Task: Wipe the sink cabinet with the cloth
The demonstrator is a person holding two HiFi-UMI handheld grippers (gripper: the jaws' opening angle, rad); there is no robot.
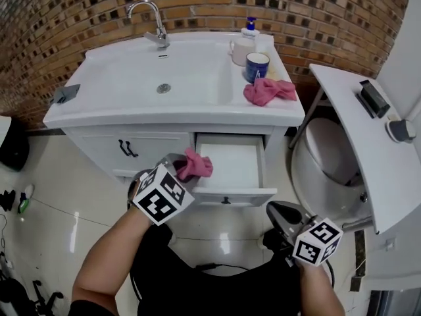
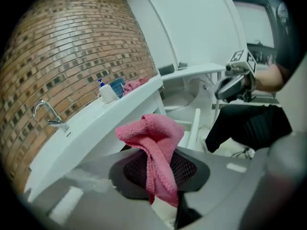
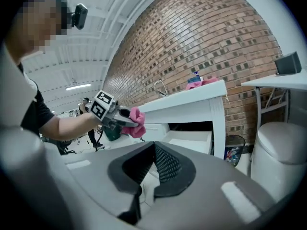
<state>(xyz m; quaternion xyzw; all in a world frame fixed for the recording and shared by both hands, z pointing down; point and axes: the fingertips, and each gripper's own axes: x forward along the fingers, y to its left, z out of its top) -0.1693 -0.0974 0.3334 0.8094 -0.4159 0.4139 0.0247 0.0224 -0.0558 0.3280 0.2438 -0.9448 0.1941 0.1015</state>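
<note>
A pink cloth (image 1: 197, 165) (image 2: 156, 138) is pinched in my left gripper (image 1: 189, 167) (image 2: 159, 169), which is shut on it. The cloth is bunched up at the front left corner of the open drawer (image 1: 231, 165) of the white sink cabinet (image 1: 99, 149); whether it touches the drawer I cannot tell. In the right gripper view the left gripper (image 3: 123, 121) and cloth (image 3: 135, 124) hang in front of the cabinet (image 3: 192, 110). My right gripper (image 1: 279, 211) (image 3: 152, 152) is lower right of the drawer, apart from it, jaws together and empty.
A second pink cloth (image 1: 268, 91), a blue cup (image 1: 257, 66) and a soap bottle (image 1: 245, 45) stand on the countertop right of the basin (image 1: 164, 78). The faucet (image 1: 154, 22) is behind. An open toilet (image 1: 329, 170) is close on the right. A black cable lies on the floor.
</note>
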